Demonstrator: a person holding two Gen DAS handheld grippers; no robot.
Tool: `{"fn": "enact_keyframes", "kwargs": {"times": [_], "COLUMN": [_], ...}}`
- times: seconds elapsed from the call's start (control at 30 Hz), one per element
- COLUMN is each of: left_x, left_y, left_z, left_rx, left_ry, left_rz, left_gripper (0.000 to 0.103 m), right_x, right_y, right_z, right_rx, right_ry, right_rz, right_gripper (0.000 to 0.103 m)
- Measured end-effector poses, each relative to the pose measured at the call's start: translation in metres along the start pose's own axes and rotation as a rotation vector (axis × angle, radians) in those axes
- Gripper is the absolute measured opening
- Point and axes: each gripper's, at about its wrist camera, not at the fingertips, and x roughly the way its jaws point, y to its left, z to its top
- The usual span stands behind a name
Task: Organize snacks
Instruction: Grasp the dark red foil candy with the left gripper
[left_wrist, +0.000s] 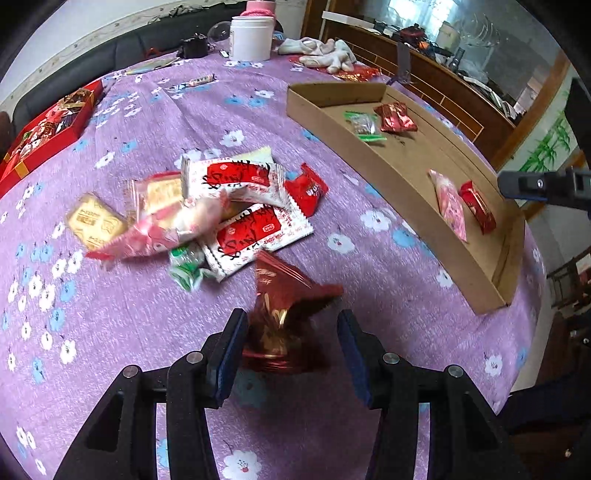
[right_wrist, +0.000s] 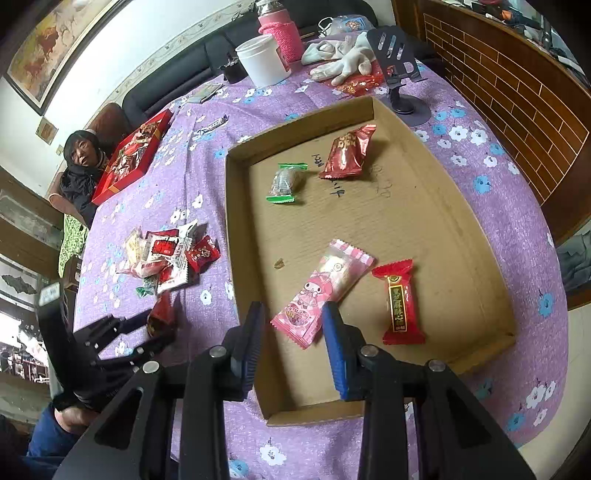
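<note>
My left tongs stand apart around a crinkly dark-red foil packet, not pressing it; its long axis runs toward twelve o'clock, to the snack pile. My right tongs hang apart, empty, over the cardboard tray, whose glossy pink wrapper lies at twelve.

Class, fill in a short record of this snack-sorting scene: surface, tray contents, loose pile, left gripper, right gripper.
surface: purple floral tablecloth
tray contents: cardboard tray holds four snacks, including a pink packet and a red bar
loose pile: wrapped snacks heaped on the cloth beside the tray
left gripper: open, dark red packet between its jaws
right gripper: open, empty, over the tray's near end
</note>
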Motion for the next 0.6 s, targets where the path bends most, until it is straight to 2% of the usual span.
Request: {"fn": "enact_keyframes", "kwargs": {"times": [0.1,0.37,0.4,0.43,0.6], "left_x": [0.004,0.003,0.0,-0.004,-0.022], "left_y": [0.001,0.003,0.005,0.006,0.019], "left_z": [0.003,0.004,0.002,0.001,-0.005], "left_rx": [-0.008,-0.046,-0.054,-0.062,-0.101], "left_ry": [0.003,-0.049,-0.058,-0.069,-0.106], "left_rz": [0.022,0.036,0.035,0.026,0.009], "left_gripper": [0.053,0.052,0.044,0.04,0.033], "right_x": [-0.001,-0.002,-0.002,-0.001,0.01], "right_y": [0.004,0.01,0.012,0.014,0.033], "right_z": [-0.002,-0.002,-0.003,-0.002,-0.003], "right_rx": [-0.005,-0.028,-0.034,-0.039,-0.08], "right_ry": [-0.001,0.002,0.003,0.005,0.034], "right_rz": [-0.001,0.009,0.012,0.016,0.041], "right_gripper": [0.031,0.031,0.031,0.031,0.031]}}
